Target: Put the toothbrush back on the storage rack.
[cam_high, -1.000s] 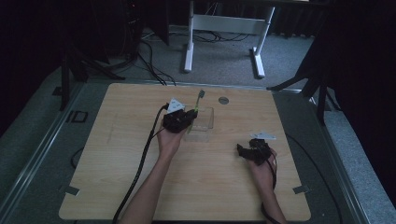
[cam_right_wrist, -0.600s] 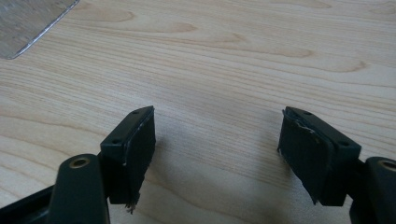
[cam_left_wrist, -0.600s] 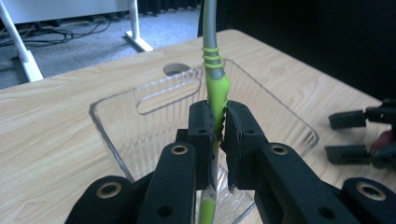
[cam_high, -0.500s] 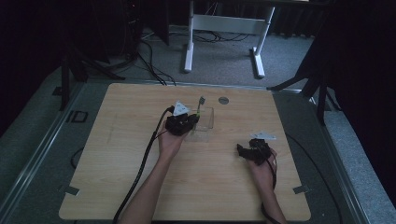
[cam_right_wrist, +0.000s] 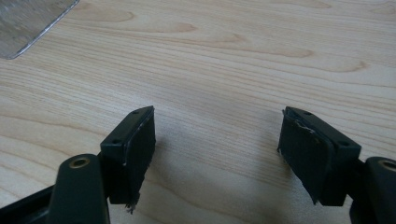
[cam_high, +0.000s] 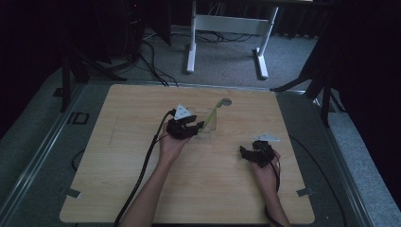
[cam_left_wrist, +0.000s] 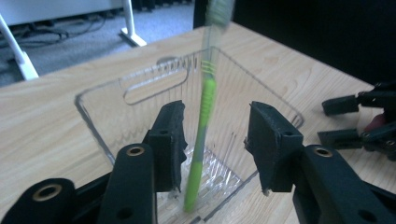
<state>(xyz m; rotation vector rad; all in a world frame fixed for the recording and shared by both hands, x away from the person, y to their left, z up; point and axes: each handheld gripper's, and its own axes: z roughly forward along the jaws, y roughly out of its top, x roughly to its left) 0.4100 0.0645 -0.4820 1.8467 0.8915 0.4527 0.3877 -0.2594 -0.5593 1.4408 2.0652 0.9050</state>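
In the left gripper view, a green toothbrush (cam_left_wrist: 203,116) is seen standing tilted in a clear plastic container (cam_left_wrist: 140,88), its head blurred and cut off at twelve o'clock. The left gripper (cam_left_wrist: 215,144) has just been opened wide, the toothbrush between its pads but untouched. The right gripper (cam_right_wrist: 215,154) is held agape over bare table (cam_right_wrist: 233,60), nothing gripped.

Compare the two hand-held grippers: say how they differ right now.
The left hand-held gripper reaches into the clear container with the green toothbrush standing loose between its jaws, which have just been opening; the right hand-held gripper has only bare wooden table between its jaws. The left sits near the table's middle, the right nearer the person's side. Both are open.
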